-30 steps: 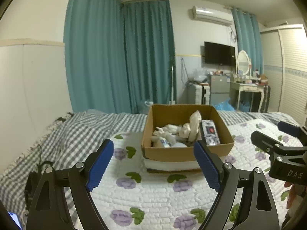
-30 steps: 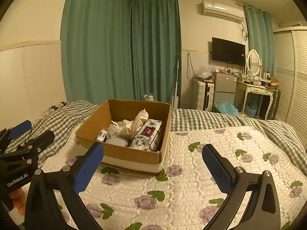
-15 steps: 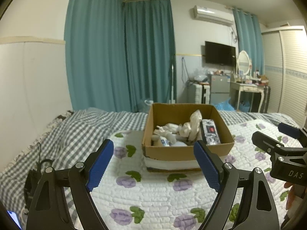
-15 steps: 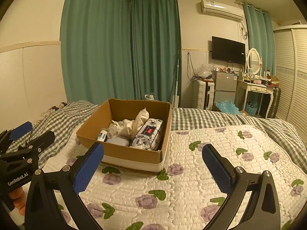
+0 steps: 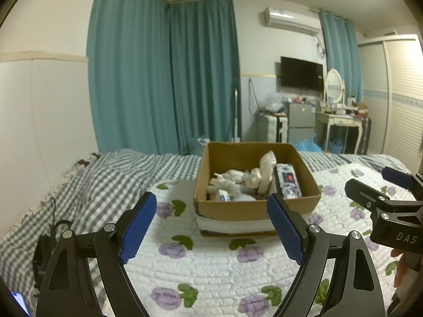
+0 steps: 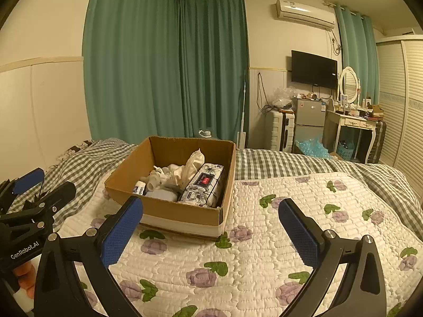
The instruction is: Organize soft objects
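A brown cardboard box (image 5: pixel 253 207) (image 6: pixel 182 212) sits on the floral quilt (image 5: pixel 211 264) (image 6: pixel 238 259) of a bed. Inside lie crumpled white cloths (image 5: pixel 238 179) (image 6: pixel 174 173), a floral tissue pack (image 5: pixel 286 181) (image 6: pixel 202 187) and a small white packet (image 5: pixel 223 195) (image 6: pixel 140 188). My left gripper (image 5: pixel 211 224) is open and empty, held above the quilt in front of the box. My right gripper (image 6: pixel 211 227) is open and empty, to the right of the left one. Each gripper shows at the edge of the other's view (image 5: pixel 383 200) (image 6: pixel 34 190).
A grey checked blanket (image 5: pixel 87 185) (image 6: pixel 290 161) covers the bed's left and far side. A black device with a cable (image 5: pixel 46 245) lies at the left. Teal curtains (image 5: pixel 164 79), a fridge (image 5: pixel 301 121), a dressing table (image 5: pixel 341 121) and a wardrobe (image 5: pixel 401 100) stand beyond.
Both grippers have shifted only slightly; the view of the box is nearly the same. Both stay open and empty.
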Motion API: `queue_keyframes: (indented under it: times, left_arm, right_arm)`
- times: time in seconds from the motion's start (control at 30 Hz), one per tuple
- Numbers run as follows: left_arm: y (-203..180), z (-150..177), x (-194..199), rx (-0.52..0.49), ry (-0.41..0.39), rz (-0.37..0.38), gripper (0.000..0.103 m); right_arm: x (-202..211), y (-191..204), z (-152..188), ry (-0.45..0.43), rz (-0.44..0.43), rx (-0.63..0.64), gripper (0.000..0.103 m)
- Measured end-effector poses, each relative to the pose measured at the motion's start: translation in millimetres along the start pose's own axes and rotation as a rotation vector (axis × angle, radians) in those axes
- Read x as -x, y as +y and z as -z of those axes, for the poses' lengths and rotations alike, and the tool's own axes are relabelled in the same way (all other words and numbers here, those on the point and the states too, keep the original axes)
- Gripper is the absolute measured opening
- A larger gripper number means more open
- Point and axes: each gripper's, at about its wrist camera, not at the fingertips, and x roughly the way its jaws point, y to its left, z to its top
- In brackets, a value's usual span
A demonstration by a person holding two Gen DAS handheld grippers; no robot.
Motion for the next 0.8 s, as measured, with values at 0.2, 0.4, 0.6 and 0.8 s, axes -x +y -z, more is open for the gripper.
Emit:
queue_keyframes:
  times: [0.2,0.4,0.6,0.8]
  left_arm:
    - [-0.2,0.5,0.3,-0.002,0.000,0.002,0.086]
    - [-0.2,0.8,0.7,-0.002,-0.002,0.001,0.086]
    - [-0.3,0.7,0.5,-0.002,0.000,0.001,0.086]
    - [0.3,1.0,-0.3,0.001,0.003,0.002,0.086]
  right_arm:
    - [0.0,-0.7,0.4,0.001,0.001,-0.001,0.103]
    - [0.1,-0.1,0.5,0.001,0.001,-0.002,0.103]
    - [0.0,0.2,0.3,0.002,0.002,-0.002,0.103]
    - [-0.7,1.4,0.4,-0.001,0.006,-0.002,0.103]
